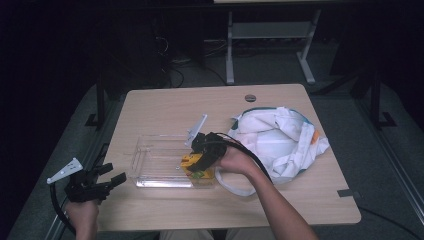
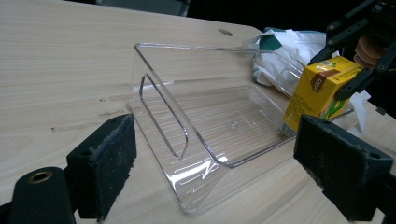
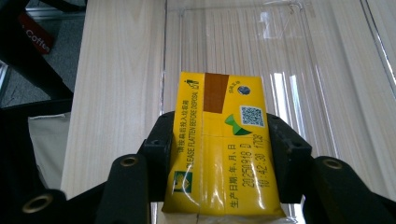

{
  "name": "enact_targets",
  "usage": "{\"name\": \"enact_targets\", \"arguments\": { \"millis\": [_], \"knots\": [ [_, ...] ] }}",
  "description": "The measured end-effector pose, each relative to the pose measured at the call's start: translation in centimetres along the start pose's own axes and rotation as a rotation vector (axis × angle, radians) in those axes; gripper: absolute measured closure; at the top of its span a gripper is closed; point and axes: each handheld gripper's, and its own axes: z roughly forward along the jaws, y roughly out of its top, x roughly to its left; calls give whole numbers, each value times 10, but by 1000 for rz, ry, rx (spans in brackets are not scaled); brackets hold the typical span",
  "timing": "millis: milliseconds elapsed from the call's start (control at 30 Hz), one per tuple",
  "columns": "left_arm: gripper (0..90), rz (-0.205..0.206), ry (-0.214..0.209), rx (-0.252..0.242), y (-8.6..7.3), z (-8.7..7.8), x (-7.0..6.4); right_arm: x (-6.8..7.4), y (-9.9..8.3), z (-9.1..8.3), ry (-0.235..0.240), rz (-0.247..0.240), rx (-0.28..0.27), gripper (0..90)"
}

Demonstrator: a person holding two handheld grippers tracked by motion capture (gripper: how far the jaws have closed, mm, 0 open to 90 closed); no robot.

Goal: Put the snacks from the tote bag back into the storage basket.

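Right gripper pinches yellow drink carton, carton at right end of clear tray on tabletop. Left gripper spread, holding nothing, left of tray. White bag behind right hand.

A crumpled white cloth bag lies on the wooden table, right of centre.

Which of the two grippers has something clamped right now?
The right gripper, shut on the yellow drink carton at the clear tray. The left gripper is open, off the tray's left end.
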Motion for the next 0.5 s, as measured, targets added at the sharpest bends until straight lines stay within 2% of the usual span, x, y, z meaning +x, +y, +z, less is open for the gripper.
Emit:
{"name": "enact_targets", "arguments": {
  "millis": [500],
  "knots": [
    [127, 2, 1, 3, 0, 0, 0, 1, -5, 0, 8, 0, -2, 502]
  ]
}}
